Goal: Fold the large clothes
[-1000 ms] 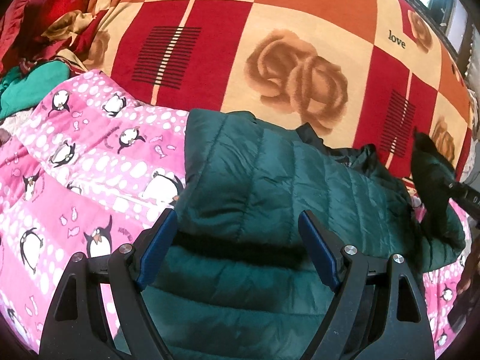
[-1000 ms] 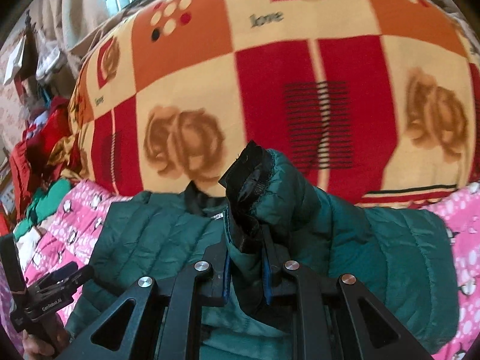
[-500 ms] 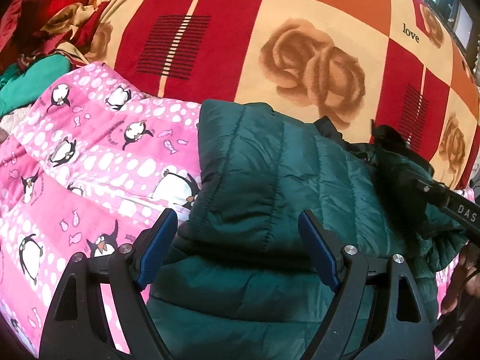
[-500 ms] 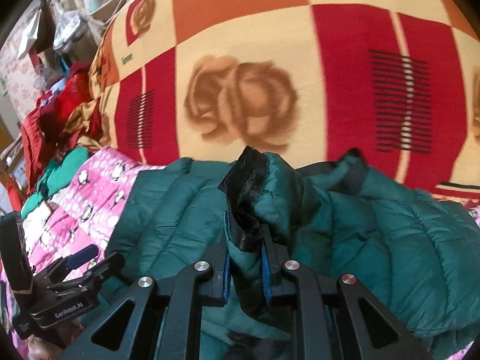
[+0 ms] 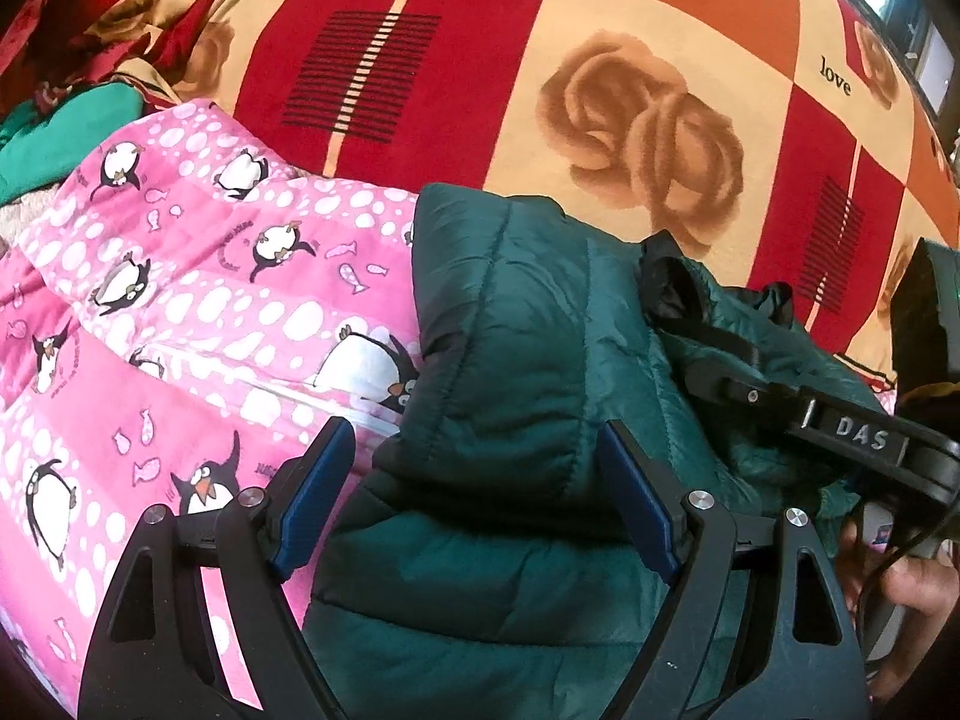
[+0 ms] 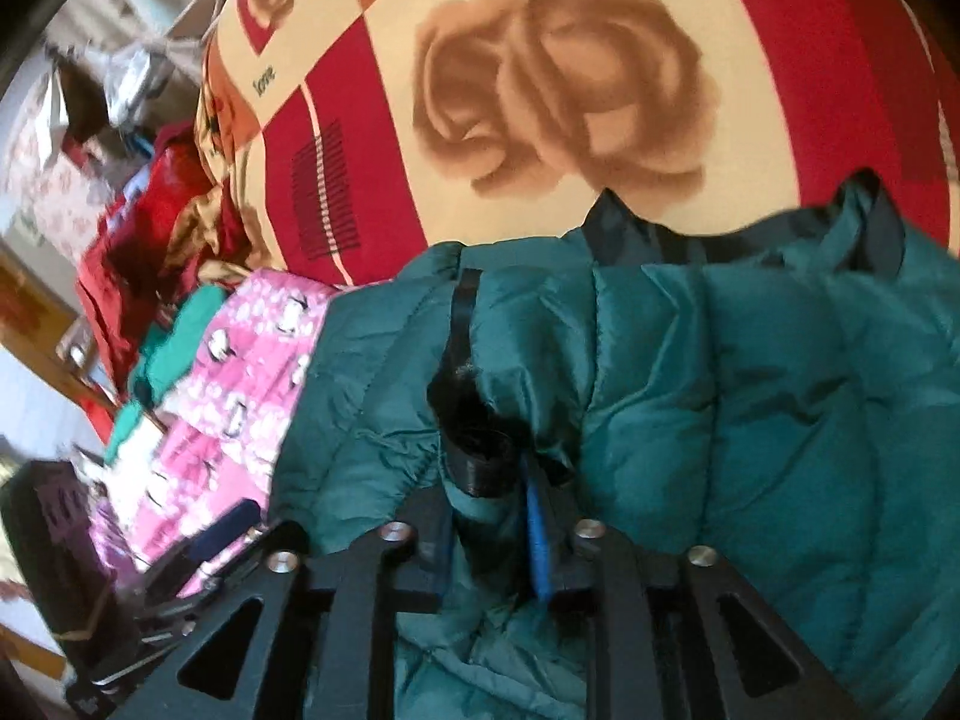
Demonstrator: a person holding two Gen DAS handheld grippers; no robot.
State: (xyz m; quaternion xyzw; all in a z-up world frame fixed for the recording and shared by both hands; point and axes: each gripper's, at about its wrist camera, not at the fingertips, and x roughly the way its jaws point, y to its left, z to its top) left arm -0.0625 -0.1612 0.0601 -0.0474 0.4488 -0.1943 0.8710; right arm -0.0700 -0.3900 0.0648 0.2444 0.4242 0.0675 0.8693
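Note:
A dark green quilted puffer jacket (image 5: 516,372) lies on the bed, partly folded over itself. My left gripper (image 5: 474,498) is open and empty, its blue pads on either side of the jacket's folded edge, just above it. My right gripper (image 6: 489,516) is shut on the jacket's sleeve end with its black cuff (image 6: 474,456), held low over the jacket body (image 6: 750,420). The right gripper also shows in the left wrist view (image 5: 690,324), reaching in from the right with the cuff.
A pink penguin-print quilt (image 5: 180,312) lies under and left of the jacket. A red, orange and cream rose-pattern blanket (image 5: 600,90) covers the bed behind. Heaped red and teal clothes (image 6: 162,276) lie at the far left.
My right gripper has carried the sleeve leftward and down across the jacket body, tilting as it went. My left gripper stayed open and moved slightly closer to the folded edge.

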